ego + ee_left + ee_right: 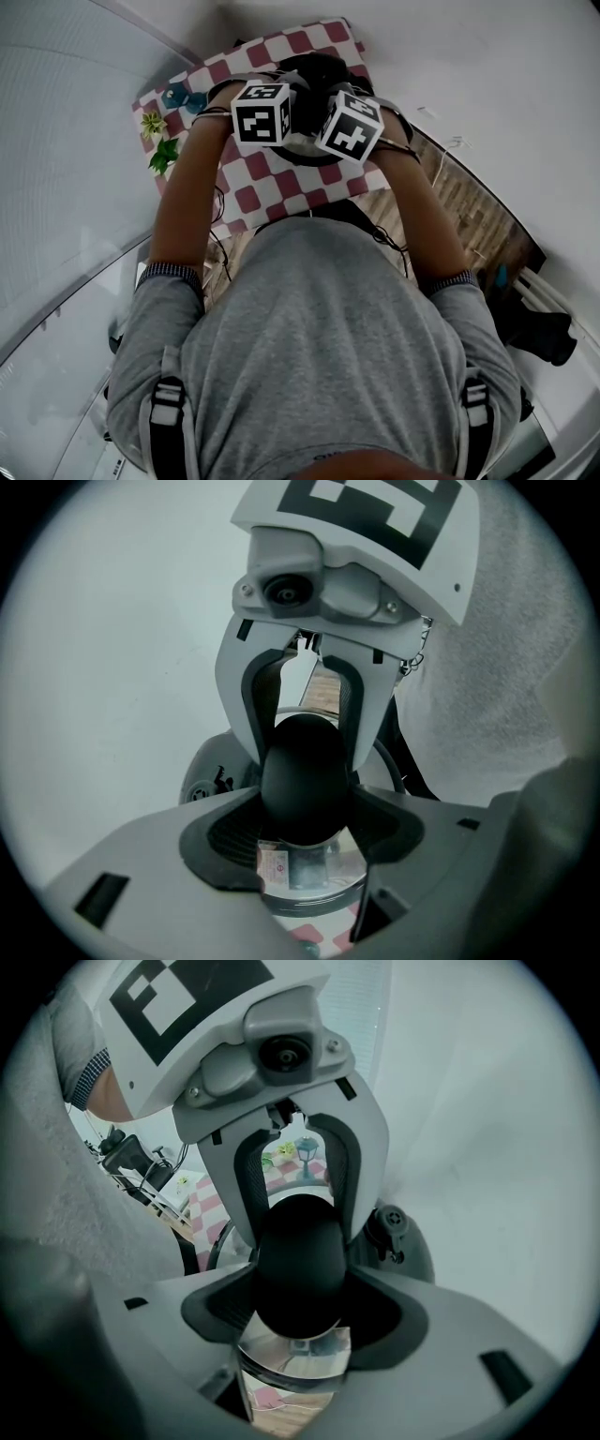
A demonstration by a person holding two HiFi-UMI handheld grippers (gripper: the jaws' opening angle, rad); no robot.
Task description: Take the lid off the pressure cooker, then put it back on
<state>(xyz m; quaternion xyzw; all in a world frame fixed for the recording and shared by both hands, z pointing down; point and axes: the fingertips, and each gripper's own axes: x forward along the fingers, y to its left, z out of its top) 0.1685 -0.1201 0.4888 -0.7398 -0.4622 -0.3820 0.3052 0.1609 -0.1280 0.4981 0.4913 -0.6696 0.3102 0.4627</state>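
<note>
Left gripper (302, 834) and right gripper (298, 1318) both clamp the black knob (302, 780) of the pressure cooker lid (314, 874) from opposite sides, jaws wide, over the checkered cloth (251, 199). Whether the lid sits on the pot: cannot tell. Risk: the rounded knob slips or the lid tilts if one hand leads. The gripper views show the grip and the steel lid. In the head view the marker cubes hide both; it gives only the place on the table.

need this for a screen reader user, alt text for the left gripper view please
A black knob on a shiny metal lid is clamped between the dark pads of the left gripper, while the right gripper grips the same knob from the far side. Red-and-white checked cloth shows just below the lid.
</note>
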